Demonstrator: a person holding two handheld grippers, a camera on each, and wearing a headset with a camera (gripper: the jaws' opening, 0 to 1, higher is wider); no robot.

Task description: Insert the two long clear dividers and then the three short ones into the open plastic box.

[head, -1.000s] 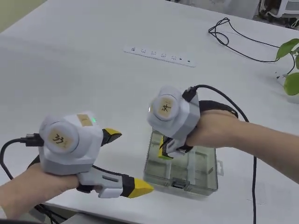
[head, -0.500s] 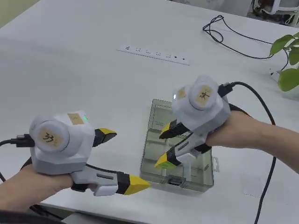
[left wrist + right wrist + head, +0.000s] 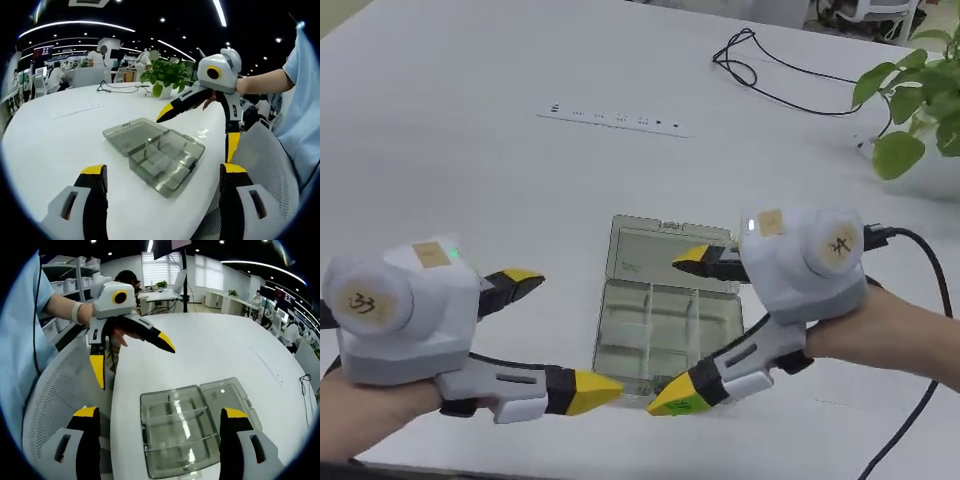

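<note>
A clear plastic box (image 3: 620, 345) lies open near the table's front edge, its lid (image 3: 660, 250) laid flat behind it. Clear dividers (image 3: 692, 318) stand inside and split it into several compartments. My left gripper (image 3: 558, 335) hovers to the box's left, open and holding nothing. To the right, my right gripper (image 3: 680, 330) is open wide, its fingertips spanning the box from above. In the left gripper view the box (image 3: 160, 160) lies ahead of the open jaws, with the right gripper (image 3: 197, 132) beyond it. The right gripper view has the box (image 3: 180, 435) between its jaws and the left gripper (image 3: 134, 364) opposite.
A white power strip (image 3: 620, 118) lies further back on the white table (image 3: 470, 150). A black cable (image 3: 770, 75) loops at the far right, beside a green plant (image 3: 910, 90). A mesh chair (image 3: 65, 390) stands off the table's near edge.
My right gripper has risen off the box, drawn back to the right and opened wide. The left gripper stays open at the left. The head camera has shifted.
</note>
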